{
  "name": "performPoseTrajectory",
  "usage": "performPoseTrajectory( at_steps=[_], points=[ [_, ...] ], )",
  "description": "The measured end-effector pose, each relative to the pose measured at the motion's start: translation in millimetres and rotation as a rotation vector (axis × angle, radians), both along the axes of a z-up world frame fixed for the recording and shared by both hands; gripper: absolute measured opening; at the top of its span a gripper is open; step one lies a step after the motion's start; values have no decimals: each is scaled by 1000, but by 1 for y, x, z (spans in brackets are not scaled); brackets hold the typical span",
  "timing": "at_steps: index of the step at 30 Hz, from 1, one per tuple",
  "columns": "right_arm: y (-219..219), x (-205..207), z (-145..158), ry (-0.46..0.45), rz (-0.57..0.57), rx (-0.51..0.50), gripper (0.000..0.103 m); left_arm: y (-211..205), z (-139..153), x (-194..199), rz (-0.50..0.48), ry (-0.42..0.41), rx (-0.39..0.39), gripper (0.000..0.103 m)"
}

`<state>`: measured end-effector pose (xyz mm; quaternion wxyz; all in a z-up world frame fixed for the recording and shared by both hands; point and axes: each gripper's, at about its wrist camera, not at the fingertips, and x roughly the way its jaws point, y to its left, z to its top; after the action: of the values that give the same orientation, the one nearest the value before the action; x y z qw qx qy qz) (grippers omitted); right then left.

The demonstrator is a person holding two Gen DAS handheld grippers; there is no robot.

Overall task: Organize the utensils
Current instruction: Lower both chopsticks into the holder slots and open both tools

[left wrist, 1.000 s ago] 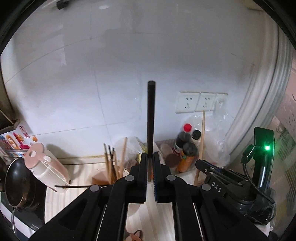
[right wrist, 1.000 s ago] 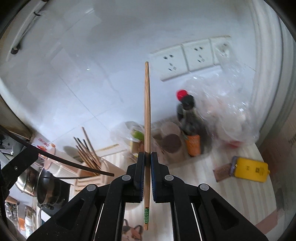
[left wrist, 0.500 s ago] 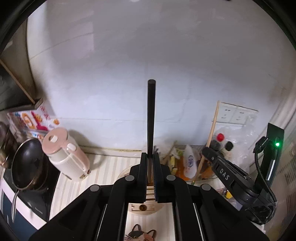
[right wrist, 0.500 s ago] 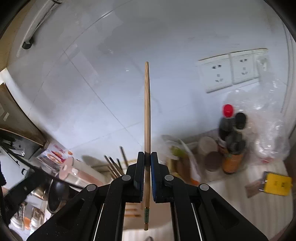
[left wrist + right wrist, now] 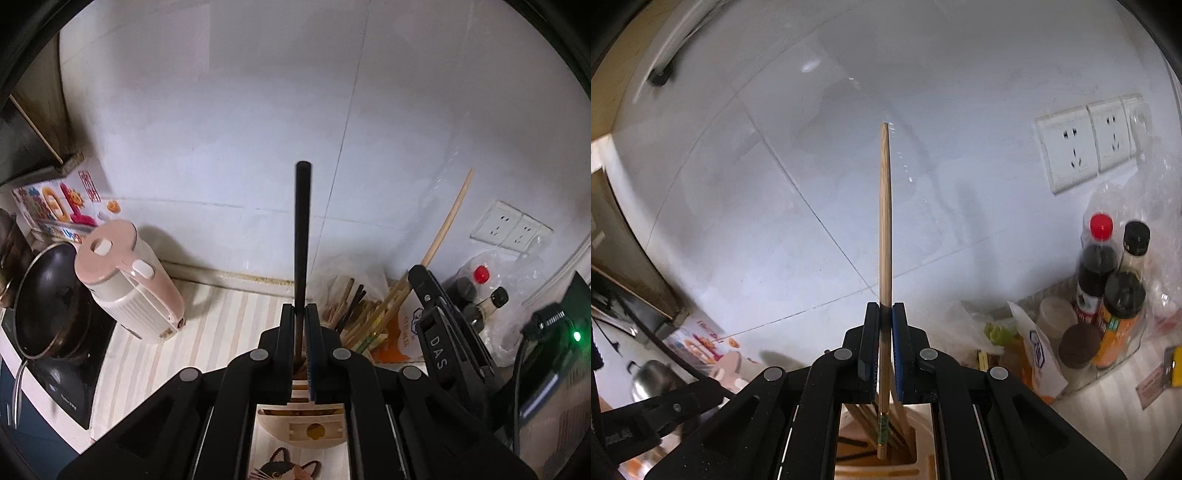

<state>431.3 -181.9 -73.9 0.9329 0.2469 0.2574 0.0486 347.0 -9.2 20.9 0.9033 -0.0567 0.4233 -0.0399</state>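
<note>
Home kitchen: pan [image 5: 48, 302], kettle [image 5: 129, 288], sauce bottles [image 5: 1108, 280]

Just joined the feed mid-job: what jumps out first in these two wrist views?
Each gripper clamps one upright chopstick: the left gripper a black chopstick, the right gripper a wooden chopstick. The wooden one's lower end hangs over a holder that already has chopsticks in it. At left, a pink kettle stands by a dark pan.

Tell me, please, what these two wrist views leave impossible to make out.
- Left wrist: lower end of the black chopstick, hidden behind the left gripper.
- Right wrist: the holder, mostly covered by the right gripper.
- Right wrist: bottle labels, too small.
</note>
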Motion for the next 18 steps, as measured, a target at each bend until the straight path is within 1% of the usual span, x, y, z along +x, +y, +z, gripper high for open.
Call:
performPoseTrajectory(
  at_steps=[4, 6, 7, 9, 11, 12, 13, 14, 15, 16, 18],
  points=[
    [10, -1, -9, -22, 3, -37, 7, 8, -10, 5, 9, 15, 0, 3],
    [10, -2, -14, -17, 7, -34, 7, 14, -14, 8, 15, 26, -9, 6],
    [11, -3, -17, -19, 14, -36, 7, 15, -15, 8, 19, 40, -9, 8],
    [8, -7, -19, -13, 32, -41, 9, 19, -16, 9, 35, 63, -24, 8],
    [7, -10, -19, -9, 50, -46, 21, 24, -13, 6, 55, 67, -37, 10],
    [6, -12, -17, -9, 59, -48, 36, 25, -11, 4, 56, 62, -40, 13],
    [5, -14, -15, -6, 70, -47, 44, 27, -7, 0, 63, 49, -40, 28],
    [3, -16, -13, -7, 81, -39, 45, 29, -4, -3, 72, 35, -41, 51],
    [0, -19, -10, -8, 91, -36, 46, 31, -1, -5, 80, 22, -44, 62],
    [-3, -23, -6, -6, 92, -43, 50, 33, 2, -8, 85, 5, -50, 75],
    [-10, -31, 1, -6, 97, -43, 53, 35, 11, -16, 92, -44, -46, 76]
  ],
)
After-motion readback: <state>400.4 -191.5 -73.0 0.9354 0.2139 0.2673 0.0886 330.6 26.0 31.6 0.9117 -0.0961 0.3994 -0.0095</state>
